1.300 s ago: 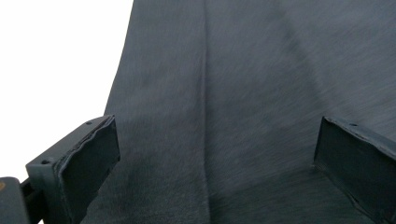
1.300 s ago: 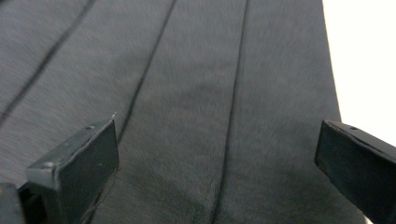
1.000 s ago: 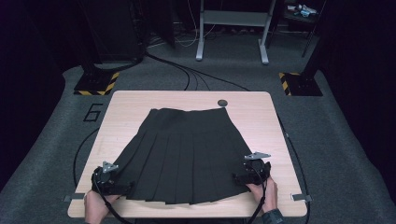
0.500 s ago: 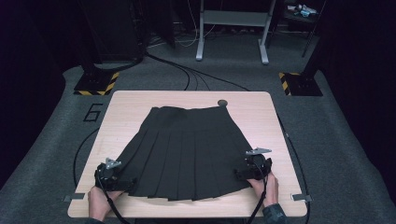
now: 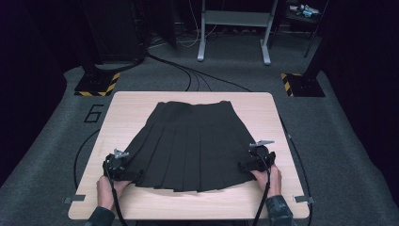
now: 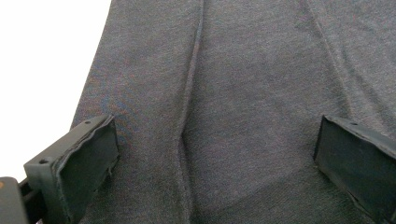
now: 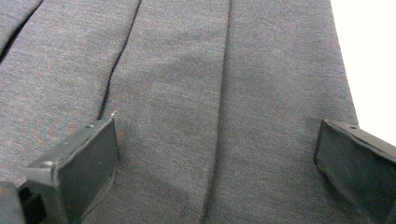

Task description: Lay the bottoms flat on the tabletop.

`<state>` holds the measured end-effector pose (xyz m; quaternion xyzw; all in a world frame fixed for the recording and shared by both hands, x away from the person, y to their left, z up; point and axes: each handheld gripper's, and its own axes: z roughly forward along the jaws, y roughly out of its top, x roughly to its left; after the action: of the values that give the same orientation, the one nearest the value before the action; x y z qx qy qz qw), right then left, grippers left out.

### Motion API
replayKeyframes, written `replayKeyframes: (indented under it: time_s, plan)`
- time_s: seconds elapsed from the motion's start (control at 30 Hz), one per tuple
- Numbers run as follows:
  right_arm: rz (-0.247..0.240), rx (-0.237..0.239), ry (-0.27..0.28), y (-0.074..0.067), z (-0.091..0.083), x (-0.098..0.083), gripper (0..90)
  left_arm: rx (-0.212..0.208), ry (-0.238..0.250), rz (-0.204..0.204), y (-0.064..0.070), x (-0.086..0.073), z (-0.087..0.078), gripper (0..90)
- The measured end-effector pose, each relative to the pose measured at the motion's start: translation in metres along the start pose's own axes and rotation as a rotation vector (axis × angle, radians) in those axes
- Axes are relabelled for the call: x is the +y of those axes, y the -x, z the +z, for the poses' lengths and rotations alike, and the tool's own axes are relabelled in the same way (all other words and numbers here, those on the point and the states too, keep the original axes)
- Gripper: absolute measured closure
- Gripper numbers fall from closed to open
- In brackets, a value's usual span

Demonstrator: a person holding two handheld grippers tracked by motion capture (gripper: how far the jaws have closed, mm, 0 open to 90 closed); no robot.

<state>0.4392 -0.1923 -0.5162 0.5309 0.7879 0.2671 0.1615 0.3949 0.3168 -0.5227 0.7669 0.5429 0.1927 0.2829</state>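
A black pleated skirt point(image 5: 190, 143) lies flat on the wooden table point(image 5: 122, 113), waistband at the far side, hem toward the person. My left gripper point(image 5: 127, 173) sits at the hem's left corner, held by a hand. In the left gripper view its jaws stand wide apart over the dark cloth point(image 6: 224, 107), so my left gripper point(image 6: 217, 163) is open. My right gripper point(image 5: 244, 165) rests at the hem's right corner. Its jaws are also spread over the pleats point(image 7: 187, 84), leaving my right gripper point(image 7: 217, 163) open with only fabric below.
Cables point(image 5: 193, 77) run across the grey floor beyond the table. Two black stands with yellow-striped bases point(image 5: 96, 84) flank the far corners. A metal frame point(image 5: 233, 33) stands farther back. Bare tabletop shows at both sides of the skirt.
Both grippers have crept slightly inward and forward onto the skirt's lower corners. The skirt itself lies as before.
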Motion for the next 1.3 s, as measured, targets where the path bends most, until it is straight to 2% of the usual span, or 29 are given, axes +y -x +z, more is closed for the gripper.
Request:
replayKeyframes:
  time_s: [0.23, 0.3, 0.53, 0.73, 0.8, 0.83, 0.93, 1.0, 1.07, 1.1, 1.2, 1.23, 1.3]
  plan:
    - [0.017, -0.005, -0.016, 0.009, 0.007, 0.012, 0.0, -0.003, -0.022, 0.004, -0.003, 0.015, 0.010, 0.0]
    - [0.004, -0.007, 0.003, 0.012, 0.009, 0.013, 0.0, -0.003, -0.024, 0.007, -0.004, 0.017, 0.012, 0.0]
    - [0.011, -0.008, 0.013, 0.012, 0.010, 0.012, 0.0, -0.003, 0.002, 0.004, -0.004, 0.015, 0.012, 0.0]
    - [0.007, 0.008, -0.005, 0.013, 0.009, 0.015, 0.0, -0.011, -0.001, 0.011, -0.005, 0.015, 0.011, 0.0]
    - [-0.004, 0.021, -0.007, 0.014, 0.008, 0.016, 0.0, -0.006, 0.009, -0.008, -0.006, 0.014, 0.008, 0.0]
    - [-0.009, 0.019, 0.013, 0.014, 0.006, 0.016, 0.0, 0.004, 0.017, -0.010, -0.006, 0.013, 0.003, 0.0]
    - [-0.012, 0.032, 0.064, 0.012, -0.009, 0.015, 0.0, 0.001, 0.044, -0.004, -0.008, 0.011, -0.012, 0.0]
    - [-0.018, 0.035, 0.102, 0.012, -0.025, 0.014, 0.0, -0.001, 0.061, -0.009, -0.010, 0.009, -0.022, 0.0]
    - [-0.027, 0.024, 0.125, 0.011, -0.038, 0.011, 0.0, 0.014, 0.083, -0.006, -0.012, 0.006, -0.033, 0.0]
    - [-0.016, 0.018, 0.137, 0.011, -0.045, 0.009, 0.0, 0.020, 0.089, -0.006, -0.014, 0.004, -0.039, 0.0]
    - [-0.031, 0.015, 0.169, 0.016, -0.062, -0.003, 0.0, 0.034, 0.103, -0.008, -0.019, -0.003, -0.055, 0.0]
    - [-0.014, 0.006, 0.176, 0.016, -0.065, -0.007, 0.0, 0.041, 0.106, -0.005, -0.021, -0.007, -0.058, 0.0]
    - [-0.016, -0.003, 0.178, 0.020, -0.072, -0.020, 0.0, 0.051, 0.115, 0.012, -0.027, -0.017, -0.066, 0.0]
